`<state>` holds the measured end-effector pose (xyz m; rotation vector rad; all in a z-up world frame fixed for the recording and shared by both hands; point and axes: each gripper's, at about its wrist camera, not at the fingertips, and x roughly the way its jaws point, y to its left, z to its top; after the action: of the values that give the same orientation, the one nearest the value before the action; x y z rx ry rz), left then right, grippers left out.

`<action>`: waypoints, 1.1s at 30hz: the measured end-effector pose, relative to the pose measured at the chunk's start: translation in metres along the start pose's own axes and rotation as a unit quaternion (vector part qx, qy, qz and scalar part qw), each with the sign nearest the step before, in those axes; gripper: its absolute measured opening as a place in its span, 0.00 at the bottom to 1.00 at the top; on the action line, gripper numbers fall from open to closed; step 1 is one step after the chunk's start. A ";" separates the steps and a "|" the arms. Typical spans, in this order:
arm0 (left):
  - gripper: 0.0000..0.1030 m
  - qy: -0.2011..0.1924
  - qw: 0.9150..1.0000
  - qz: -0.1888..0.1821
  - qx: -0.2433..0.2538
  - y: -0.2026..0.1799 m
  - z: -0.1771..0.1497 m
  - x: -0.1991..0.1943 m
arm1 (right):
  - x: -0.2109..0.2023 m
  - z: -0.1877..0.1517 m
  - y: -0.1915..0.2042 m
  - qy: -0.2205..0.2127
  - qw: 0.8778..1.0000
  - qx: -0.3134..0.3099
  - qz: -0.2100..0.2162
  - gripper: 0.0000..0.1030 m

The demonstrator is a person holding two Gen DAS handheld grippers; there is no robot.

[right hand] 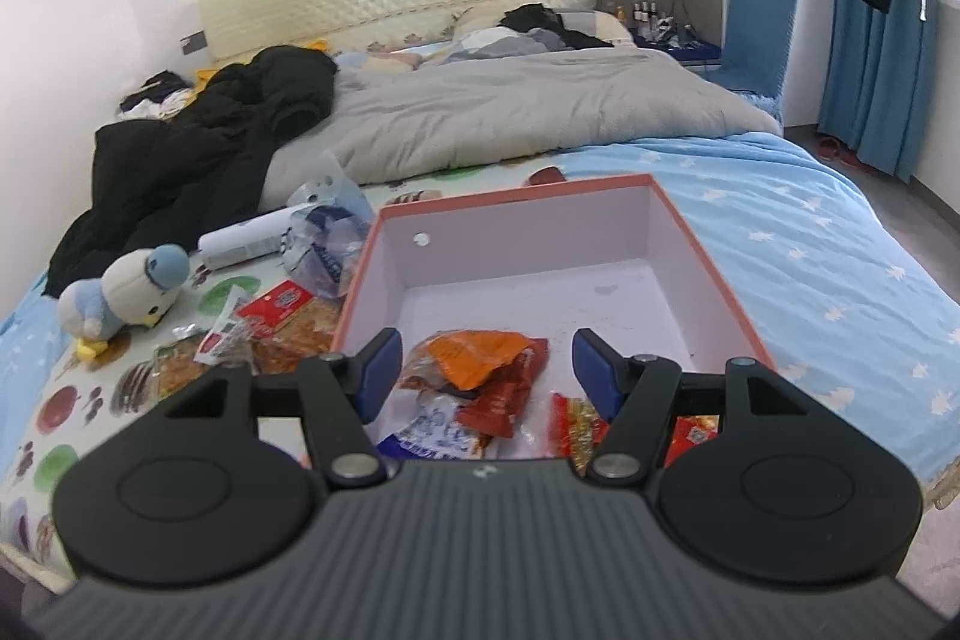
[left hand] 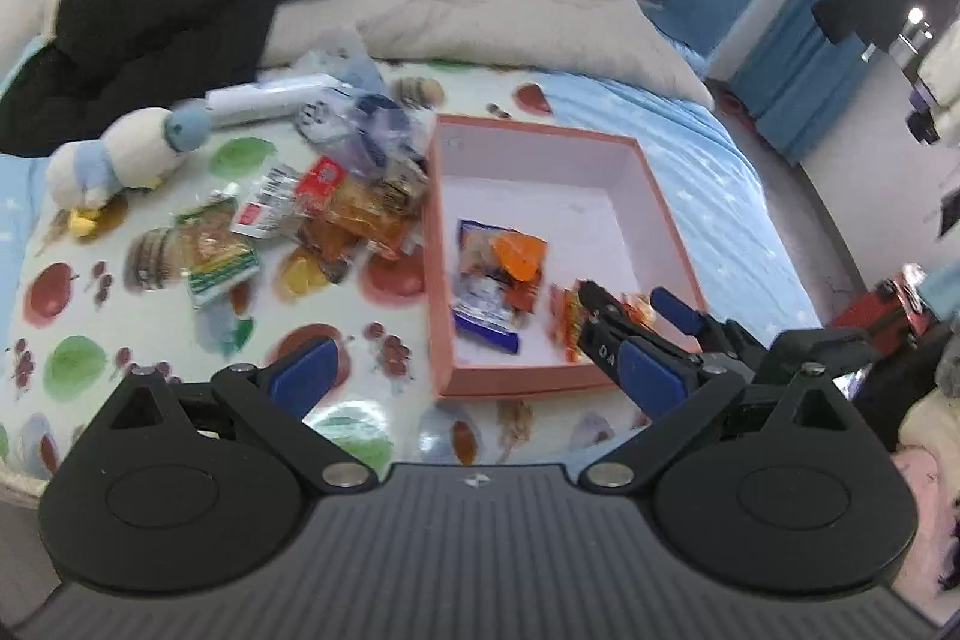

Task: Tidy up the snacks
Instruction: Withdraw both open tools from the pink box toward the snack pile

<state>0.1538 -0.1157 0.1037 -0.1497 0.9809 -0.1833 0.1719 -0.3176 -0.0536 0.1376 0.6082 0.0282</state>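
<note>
Pink-edged cardboard box sits open on the fruit-print sheet; several snack packets lie in its near corner, a loose pile of snacks just left of it; left gripper gapes wide, empty; right gripper hovers half-open above the boxed packets, gripping nothing.

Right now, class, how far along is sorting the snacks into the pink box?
Done: a few packets already lie in the pink box. In hand: nothing; the left tongs and right tongs are both open and empty, the right over the box. Left: a heap of snack packets on the bed beside the box.
</note>
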 end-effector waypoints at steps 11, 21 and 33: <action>0.98 -0.046 0.999 0.012 -0.027 0.034 -0.019 -0.006 | -0.009 -0.018 0.045 0.004 0.999 -0.022 0.047 0.63; 0.98 -0.084 0.993 0.056 -0.054 0.099 -0.046 0.012 | -0.039 -0.051 0.080 -0.007 0.996 -0.052 0.079 0.63; 0.98 -0.081 0.990 0.068 -0.095 0.198 -0.096 0.090 | -0.044 -0.090 0.106 -0.006 0.993 -0.085 0.085 0.63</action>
<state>0.1392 0.0534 -0.0629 -0.2670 0.8426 0.0478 0.0859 -0.2049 -0.0867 0.0236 0.5787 0.2436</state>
